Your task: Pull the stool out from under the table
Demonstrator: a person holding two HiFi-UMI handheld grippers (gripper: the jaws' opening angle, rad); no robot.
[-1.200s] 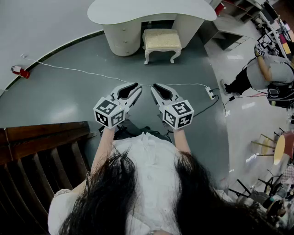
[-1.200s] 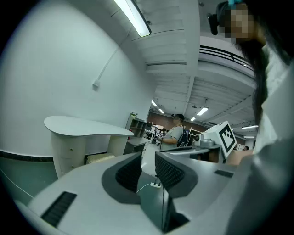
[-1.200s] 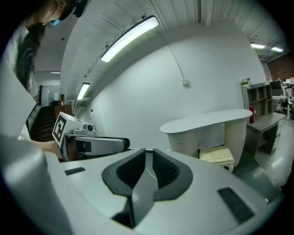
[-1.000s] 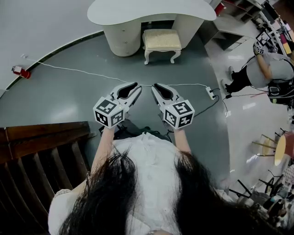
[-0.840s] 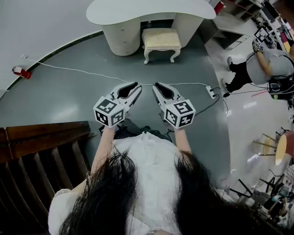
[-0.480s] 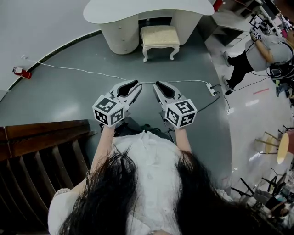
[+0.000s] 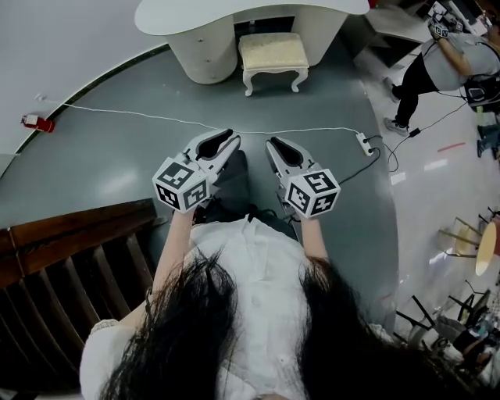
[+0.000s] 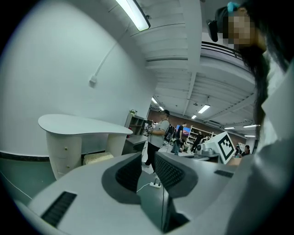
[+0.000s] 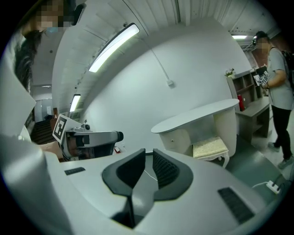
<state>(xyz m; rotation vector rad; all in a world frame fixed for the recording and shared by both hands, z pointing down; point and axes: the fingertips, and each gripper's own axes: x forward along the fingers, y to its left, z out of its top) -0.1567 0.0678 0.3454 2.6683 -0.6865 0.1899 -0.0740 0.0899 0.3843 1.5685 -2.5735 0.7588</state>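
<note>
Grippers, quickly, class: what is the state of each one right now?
Left gripper: closed, holding nothing.
Right gripper: closed, holding nothing.

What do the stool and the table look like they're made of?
The stool has a cream, padded seat with a textured weave, likely upholstery fabric. Its curved white legs look like painted wood, possibly moulded plastic. The table is smooth matte white all over, probably painted or laminated board.
</note>
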